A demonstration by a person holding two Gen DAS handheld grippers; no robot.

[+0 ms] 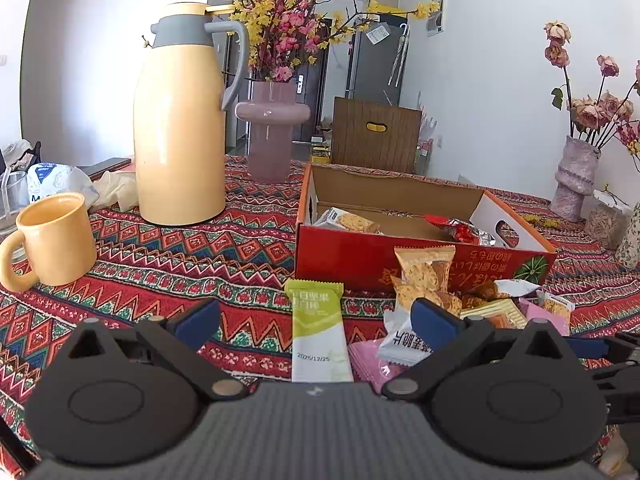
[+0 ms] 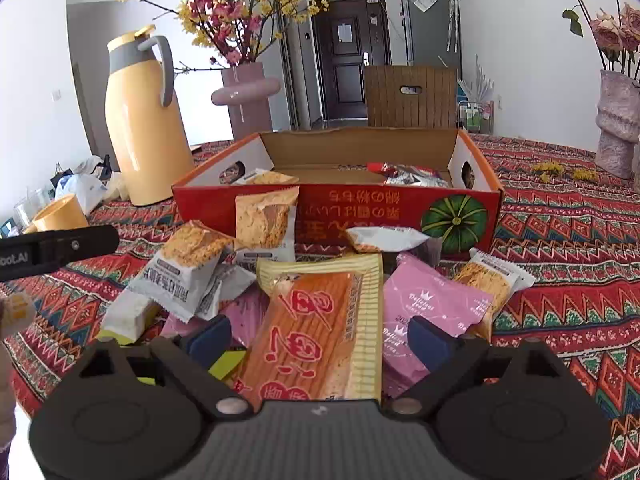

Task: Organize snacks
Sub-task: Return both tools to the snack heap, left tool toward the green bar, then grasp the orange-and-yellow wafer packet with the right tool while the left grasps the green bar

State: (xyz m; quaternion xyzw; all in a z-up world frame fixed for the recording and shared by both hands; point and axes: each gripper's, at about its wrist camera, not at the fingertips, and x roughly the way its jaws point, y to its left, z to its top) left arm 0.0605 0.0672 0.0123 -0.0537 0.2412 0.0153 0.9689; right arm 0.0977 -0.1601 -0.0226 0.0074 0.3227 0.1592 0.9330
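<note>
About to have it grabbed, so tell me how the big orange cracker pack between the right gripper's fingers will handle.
The orange cracker pack looks flat and fairly stiff, so it probably lifts without drooping. Its glossy wrapper may slip in the pads. The crackers inside likely crack under a hard squeeze from the right gripper.

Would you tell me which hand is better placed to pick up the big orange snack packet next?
Right. The right tool is open with the orange packet between its fingers; the left tool faces the green sachet.

Black claw (image 1: 316,320), blue pads (image 1: 198,322)
</note>
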